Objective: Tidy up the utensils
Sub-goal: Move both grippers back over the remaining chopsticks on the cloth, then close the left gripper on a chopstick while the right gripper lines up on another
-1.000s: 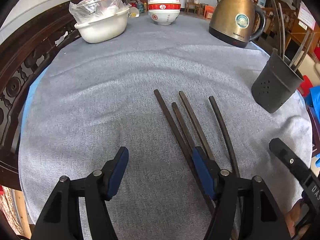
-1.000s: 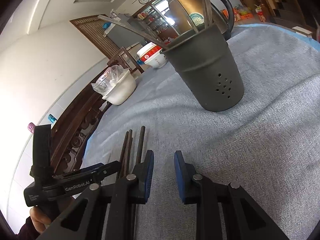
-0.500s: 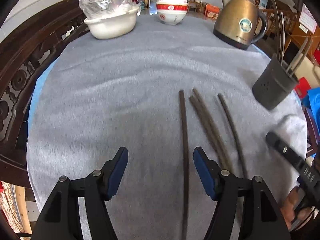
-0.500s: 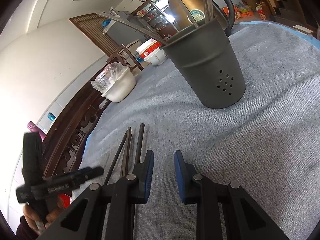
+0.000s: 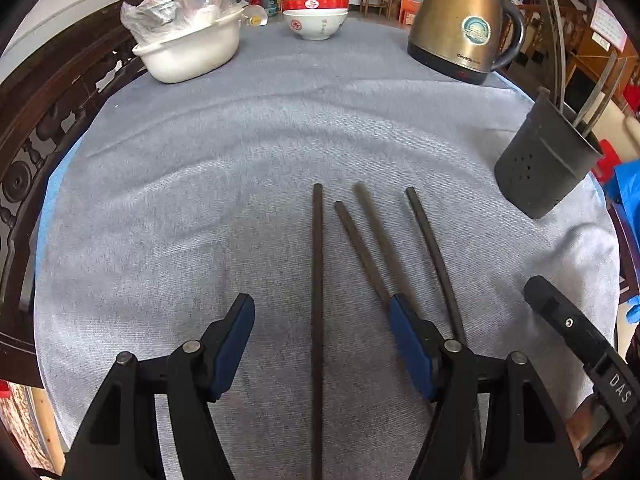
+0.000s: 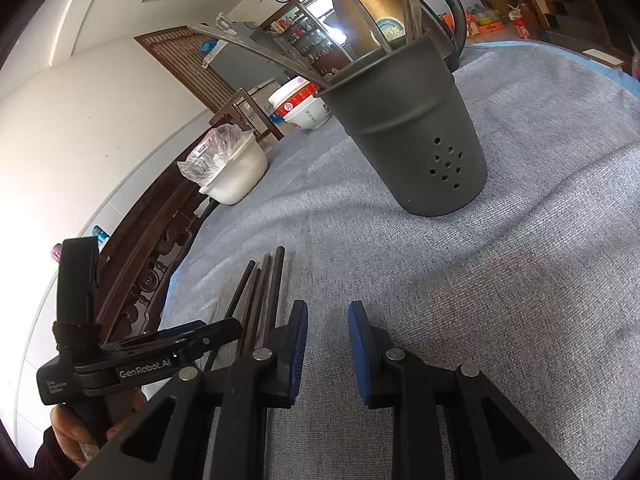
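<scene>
Several dark chopsticks [image 5: 372, 256] lie side by side on the grey tablecloth [image 5: 200, 184]. My left gripper [image 5: 322, 344] is open and low over them, with the leftmost chopstick [image 5: 317, 280] running between its blue pads. A dark grey perforated utensil holder [image 5: 544, 156] with several metal utensils in it stands at the right. In the right wrist view the holder [image 6: 416, 140] stands ahead, and the chopsticks [image 6: 260, 292] lie to the left. My right gripper [image 6: 327, 348] is slightly open and empty above the cloth. The left gripper [image 6: 172, 340] shows there from the side.
A brass electric kettle [image 5: 460, 20] stands at the back right. Stacked red and white bowls [image 5: 315, 10] stand at the back middle. A white basin with a plastic-wrapped bowl [image 5: 188, 40] is at the back left. A carved dark wooden chair back [image 5: 44, 128] lines the left table edge.
My left gripper has shifted left, so the leftmost chopstick now lies between its pads. That chopstick has swung apart from the others. The right gripper has hardly moved.
</scene>
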### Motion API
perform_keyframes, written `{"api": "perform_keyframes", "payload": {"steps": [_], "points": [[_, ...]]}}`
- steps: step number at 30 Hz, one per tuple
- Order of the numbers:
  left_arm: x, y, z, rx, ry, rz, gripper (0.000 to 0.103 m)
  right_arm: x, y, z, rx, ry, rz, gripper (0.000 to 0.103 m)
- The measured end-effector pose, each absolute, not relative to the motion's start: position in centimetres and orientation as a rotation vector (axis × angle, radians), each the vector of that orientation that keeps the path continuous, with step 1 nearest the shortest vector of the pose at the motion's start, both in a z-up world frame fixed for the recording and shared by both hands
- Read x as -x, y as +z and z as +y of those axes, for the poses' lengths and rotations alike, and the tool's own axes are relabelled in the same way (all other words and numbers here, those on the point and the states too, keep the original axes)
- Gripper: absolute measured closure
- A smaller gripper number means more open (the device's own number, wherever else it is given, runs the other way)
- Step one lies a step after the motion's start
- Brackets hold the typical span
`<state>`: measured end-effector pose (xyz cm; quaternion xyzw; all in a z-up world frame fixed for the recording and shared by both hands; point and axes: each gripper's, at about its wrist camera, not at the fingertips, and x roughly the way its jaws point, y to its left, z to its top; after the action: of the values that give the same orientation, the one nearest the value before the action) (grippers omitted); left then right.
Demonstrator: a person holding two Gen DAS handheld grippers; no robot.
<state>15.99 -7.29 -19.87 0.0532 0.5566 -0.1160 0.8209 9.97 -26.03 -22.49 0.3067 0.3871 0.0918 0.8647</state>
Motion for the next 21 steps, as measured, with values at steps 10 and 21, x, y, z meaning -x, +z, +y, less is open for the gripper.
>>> {"api": "perform_keyframes", "payload": {"steps": [10,21], "points": [[-15.4,-18.9,-4.5,-0.067,-0.227,1.185,0.033,-10.0,-22.5,-26.0,-0.641,0.195,0.815,0.078],[-18.1,-20.2,-5.9,-0.062,-0.196,1.230,0.033,-10.0,-22.6,-26.1,-0.645,0.185,0.818,0.078]]}}
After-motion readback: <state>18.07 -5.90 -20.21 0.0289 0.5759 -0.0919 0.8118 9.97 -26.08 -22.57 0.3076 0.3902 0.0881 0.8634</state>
